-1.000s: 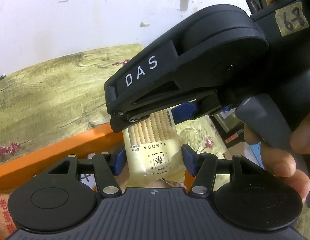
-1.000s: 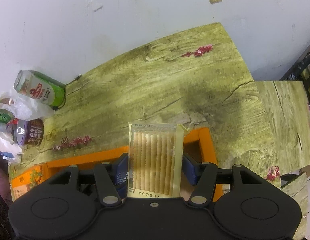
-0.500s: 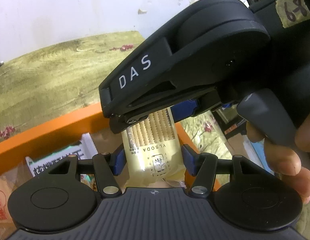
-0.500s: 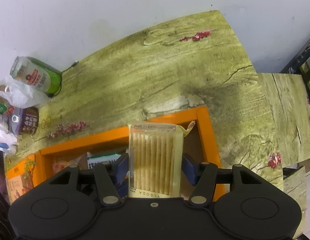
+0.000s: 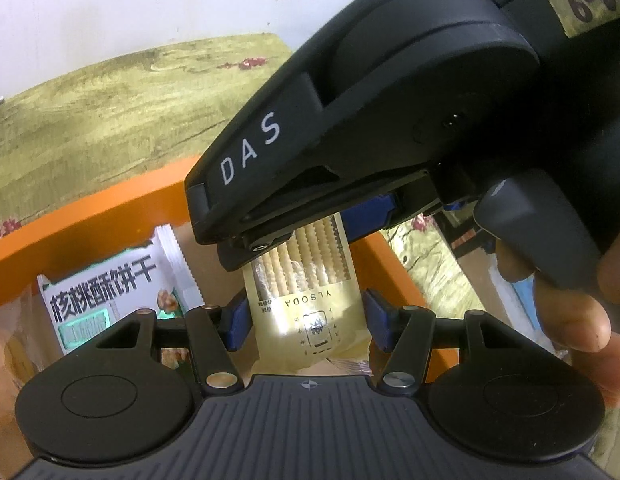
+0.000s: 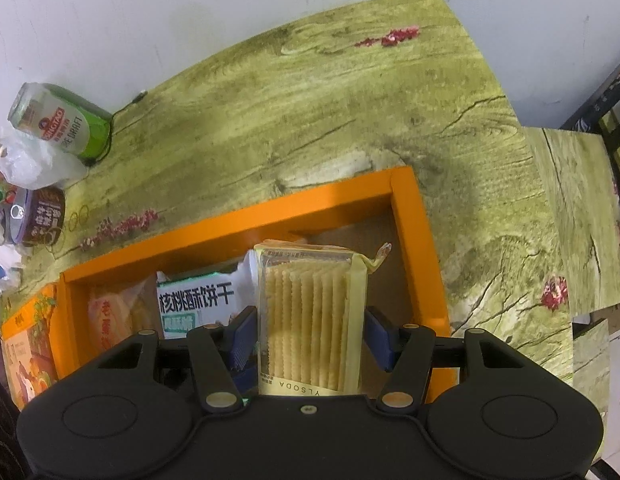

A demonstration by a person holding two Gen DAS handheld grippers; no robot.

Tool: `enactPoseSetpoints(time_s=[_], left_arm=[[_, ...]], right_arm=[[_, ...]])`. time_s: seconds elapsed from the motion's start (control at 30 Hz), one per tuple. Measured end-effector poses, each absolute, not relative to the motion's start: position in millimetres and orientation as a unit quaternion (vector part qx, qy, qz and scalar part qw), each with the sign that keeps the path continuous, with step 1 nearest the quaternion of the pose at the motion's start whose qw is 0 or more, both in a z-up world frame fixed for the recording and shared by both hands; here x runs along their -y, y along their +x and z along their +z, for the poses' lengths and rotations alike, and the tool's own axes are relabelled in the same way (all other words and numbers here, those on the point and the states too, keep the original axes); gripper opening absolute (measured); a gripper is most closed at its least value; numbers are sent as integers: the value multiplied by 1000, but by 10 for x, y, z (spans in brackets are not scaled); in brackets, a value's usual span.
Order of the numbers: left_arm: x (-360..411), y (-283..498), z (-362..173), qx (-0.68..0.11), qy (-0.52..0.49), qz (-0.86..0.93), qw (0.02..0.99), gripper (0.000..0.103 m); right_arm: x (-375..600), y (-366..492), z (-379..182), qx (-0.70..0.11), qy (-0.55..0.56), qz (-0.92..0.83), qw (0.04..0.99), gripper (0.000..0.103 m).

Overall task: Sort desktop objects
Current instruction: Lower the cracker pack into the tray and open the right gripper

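Note:
A clear yellow packet of soda crackers (image 6: 312,312) hangs over the right end of an open orange box (image 6: 402,200). My right gripper (image 6: 310,338) is shut on it, one blue pad against each long side. From the left wrist view the same packet (image 5: 305,304) also sits between the pads of my left gripper (image 5: 305,322), which is shut on its lower, printed end. The right gripper (image 5: 310,236) comes in from above there, and its black body hides the packet's upper half. A hand (image 5: 570,320) holds its handle.
Inside the box lie a white and green biscuit packet (image 6: 195,300) and an orange-printed pastry packet (image 6: 109,316). An orange carton (image 6: 25,340) stands left of the box. A green can (image 6: 57,124), a brown can (image 6: 37,216) and a plastic bag (image 6: 25,164) sit at the far left by the wall.
Both grippers have sunk with the cracker packet toward the orange box. The box now fills more of both views, and the packets inside it have come into sight.

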State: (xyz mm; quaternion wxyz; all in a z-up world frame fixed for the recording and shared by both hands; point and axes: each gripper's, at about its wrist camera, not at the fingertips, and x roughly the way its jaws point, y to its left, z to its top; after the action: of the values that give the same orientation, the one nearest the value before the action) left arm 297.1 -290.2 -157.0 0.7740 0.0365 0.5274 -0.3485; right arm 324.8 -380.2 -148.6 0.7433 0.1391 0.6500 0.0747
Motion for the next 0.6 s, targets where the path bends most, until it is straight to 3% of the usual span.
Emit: enactPoseSetpoints(time_s=[0.6], left_arm=[[2908, 2852, -1772, -541, 48, -349, 764, 58]], right_arm=[[3862, 3175, -1751, -676, 146, 80, 718, 55]])
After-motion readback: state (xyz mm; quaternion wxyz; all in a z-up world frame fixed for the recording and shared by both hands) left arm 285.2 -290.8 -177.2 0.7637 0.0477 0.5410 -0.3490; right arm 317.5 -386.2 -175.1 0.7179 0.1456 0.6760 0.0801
